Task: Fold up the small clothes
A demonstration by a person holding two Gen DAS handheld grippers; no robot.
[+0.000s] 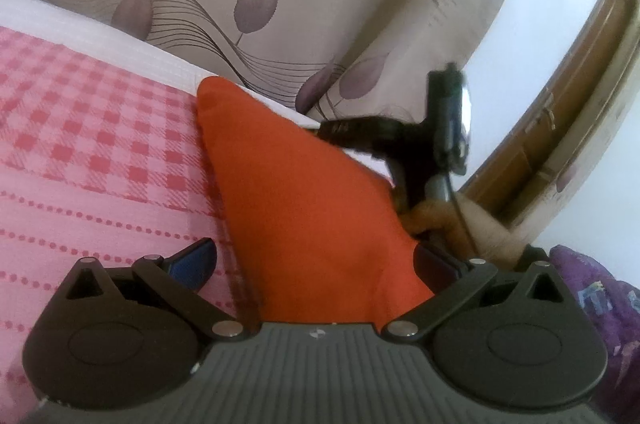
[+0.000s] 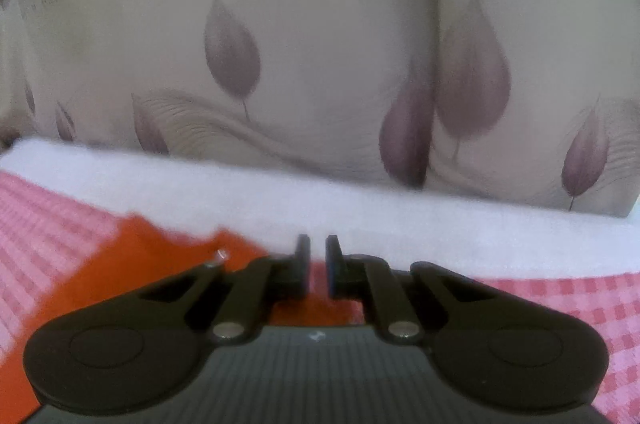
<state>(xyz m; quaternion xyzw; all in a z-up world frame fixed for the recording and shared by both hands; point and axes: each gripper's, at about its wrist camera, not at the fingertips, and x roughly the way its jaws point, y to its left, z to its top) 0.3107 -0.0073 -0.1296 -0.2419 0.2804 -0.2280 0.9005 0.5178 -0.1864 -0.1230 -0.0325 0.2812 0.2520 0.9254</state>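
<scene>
An orange cloth [image 1: 304, 192] lies on the pink checked bedspread [image 1: 100, 144], its point reaching toward the far edge of the bed. My left gripper [image 1: 316, 252] stands wide open, with the near end of the cloth lying loose between its fingers. In the same view my right gripper [image 1: 326, 130] comes in from the right, its tips at the cloth's far right edge. In the right wrist view the right gripper [image 2: 318, 252] has its jaws drawn together with the orange cloth [image 2: 132, 264] pinched low between the pads.
A white mattress edge [image 2: 360, 208] borders the bedspread, and a beige leaf-patterned curtain [image 2: 320, 44] hangs right behind it. A wooden door [image 1: 580, 96] stands at the right. Purple fabric [image 1: 592, 288] lies at the near right. A person's hand [image 1: 436, 216] holds the right gripper.
</scene>
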